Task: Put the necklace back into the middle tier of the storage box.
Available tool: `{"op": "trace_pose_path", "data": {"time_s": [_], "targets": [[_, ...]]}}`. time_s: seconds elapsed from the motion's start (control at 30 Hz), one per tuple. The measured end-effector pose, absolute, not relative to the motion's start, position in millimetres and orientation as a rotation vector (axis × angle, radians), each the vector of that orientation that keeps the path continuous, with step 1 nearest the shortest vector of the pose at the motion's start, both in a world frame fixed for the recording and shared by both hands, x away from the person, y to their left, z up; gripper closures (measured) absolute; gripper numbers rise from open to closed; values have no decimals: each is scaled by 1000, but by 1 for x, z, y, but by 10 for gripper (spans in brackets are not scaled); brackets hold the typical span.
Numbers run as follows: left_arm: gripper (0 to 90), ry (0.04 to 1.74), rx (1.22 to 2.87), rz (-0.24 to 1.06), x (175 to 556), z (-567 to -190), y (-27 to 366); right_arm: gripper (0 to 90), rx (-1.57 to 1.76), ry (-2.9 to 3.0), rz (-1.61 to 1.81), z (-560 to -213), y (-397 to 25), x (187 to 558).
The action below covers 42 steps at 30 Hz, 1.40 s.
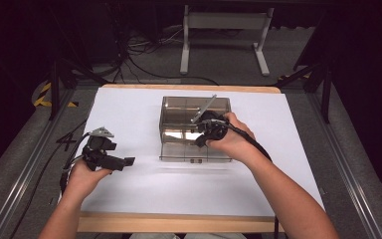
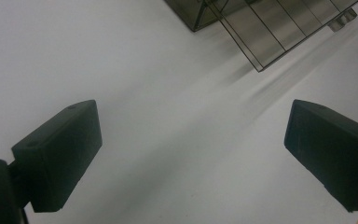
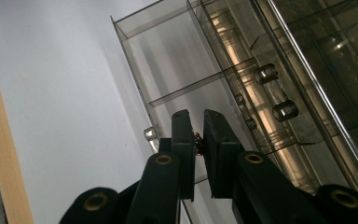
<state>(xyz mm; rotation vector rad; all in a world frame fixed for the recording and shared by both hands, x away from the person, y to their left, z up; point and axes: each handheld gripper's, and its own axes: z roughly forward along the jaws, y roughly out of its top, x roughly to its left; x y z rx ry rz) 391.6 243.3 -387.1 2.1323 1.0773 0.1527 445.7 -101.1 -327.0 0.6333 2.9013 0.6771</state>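
Smoked acrylic drawer box [image 1: 195, 128] sits mid-tabletop [image 1: 129, 189] on the white sheet, and the right tool [image 1: 205, 135] is down at its front, jaws nearly closed on something tiny with a reddish-brown glint [image 3: 197, 138]. I honestly can't tell what it is, maybe a small part, maybe a bit of a drawer front. Looks to me like the step in hand is either pulling a drawer or dropping a small piece into a compartment. The next move probably needs a steady, straight motion so the thin divider walls [image 3: 200, 84] don't get knocked. Left tool [image 2: 193, 135] is wide open, hovering over bare sheet to the box's left, well apart from it, gripping nothing. Little clear knobs [image 3: 285, 110] and the opened drawer [image 2: 279, 32] crowd the front, so clearance is tight there.
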Motion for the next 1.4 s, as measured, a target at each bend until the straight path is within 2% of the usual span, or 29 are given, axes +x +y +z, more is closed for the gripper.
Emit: {"op": "trace_pose_path", "data": {"time_s": [1.4], "targets": [[46,1079,2134,147,392,-387,244,833,672,2971,520,-372,-94,460]]}}
